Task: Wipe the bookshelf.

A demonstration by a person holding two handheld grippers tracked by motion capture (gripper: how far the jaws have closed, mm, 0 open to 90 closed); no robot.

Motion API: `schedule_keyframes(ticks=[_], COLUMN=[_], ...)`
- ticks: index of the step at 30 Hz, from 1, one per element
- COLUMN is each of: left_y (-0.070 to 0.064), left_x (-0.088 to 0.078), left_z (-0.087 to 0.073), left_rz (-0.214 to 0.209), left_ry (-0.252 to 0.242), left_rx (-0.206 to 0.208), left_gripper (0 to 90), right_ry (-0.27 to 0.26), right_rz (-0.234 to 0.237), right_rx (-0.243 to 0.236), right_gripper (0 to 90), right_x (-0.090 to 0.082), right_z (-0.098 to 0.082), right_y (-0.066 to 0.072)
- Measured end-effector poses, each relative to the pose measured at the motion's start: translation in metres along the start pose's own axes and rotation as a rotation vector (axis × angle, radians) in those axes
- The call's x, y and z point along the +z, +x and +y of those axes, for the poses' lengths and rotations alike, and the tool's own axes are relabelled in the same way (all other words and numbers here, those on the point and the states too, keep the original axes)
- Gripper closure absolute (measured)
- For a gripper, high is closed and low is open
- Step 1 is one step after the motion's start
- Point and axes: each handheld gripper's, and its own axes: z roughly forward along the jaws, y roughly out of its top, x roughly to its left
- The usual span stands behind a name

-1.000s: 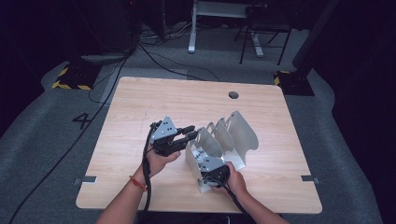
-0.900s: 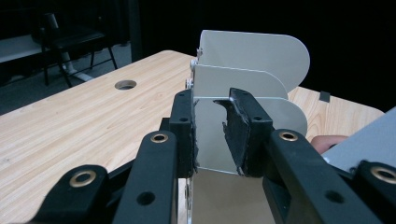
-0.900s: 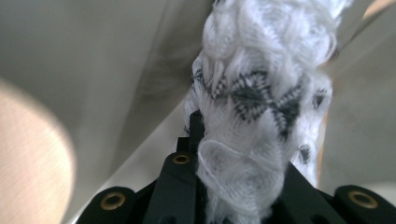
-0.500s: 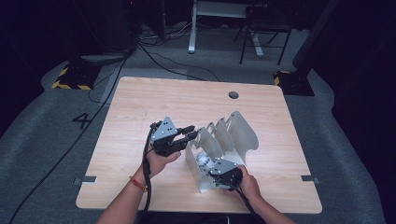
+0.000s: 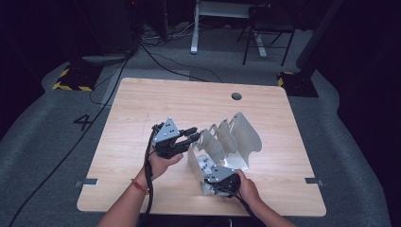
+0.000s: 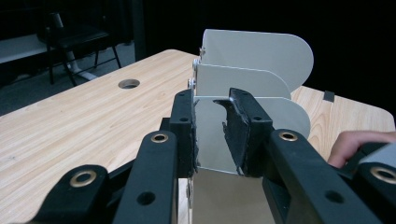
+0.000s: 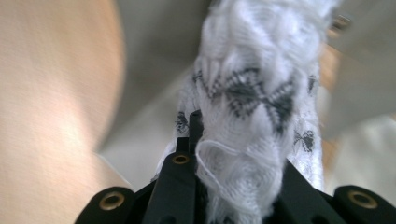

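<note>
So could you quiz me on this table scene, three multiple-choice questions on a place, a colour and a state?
1. Where is the metal file rack?
A. on the floor
B. on the wooden table
C. on a chair

2. What colour is the cloth in the right gripper?
A. white with dark bows
B. plain red
C. green

3. What is the left gripper doing?
A. lying on the floor
B. its fingers straddle a rack divider
C. holding a cup

Answers: 1 B, the rack stands on the tabletop; 2 A, the right gripper view shows white knit with dark bows; 3 B, the divider sits between the fingers.
</note>
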Motion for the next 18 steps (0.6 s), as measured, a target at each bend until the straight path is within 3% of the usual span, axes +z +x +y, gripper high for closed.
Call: schedule_keyframes(ticks=[3,5,8,12,18], left_y=[0.0,0.0,0.0,0.001,0.0], left_x=[0.0,0.0,0.0,0.0,0.0], left_z=[0.0,0.0,0.0,0.0,0.0], left_rz=[0.0,0.001,-0.001,-0.006,-0.002], left_ry=[0.002,0.002,0.0,-0.003,-0.003], left_rx=[-0.001,0.0,-0.001,-0.004,-0.005], left_gripper=[72.7,72.7,72.7,72.7,72.7], right_ry=[0.019,0.014,0.005,-0.015,-0.1], right_rz=[-0.082,-0.111,-0.134,-0.115,-0.171], right_rx=[0.026,0.074,0.062,0.032,0.045], right_gripper=[83.4,83.4,83.4,83.5,83.6], right_x=[0.001,0.006,0.012,0.013,-0.014], right_z=[-0.003,-0.003,0.002,0.008,0.021], right_y=[-0.009,-0.017,-0.017,-0.008,-0.007])
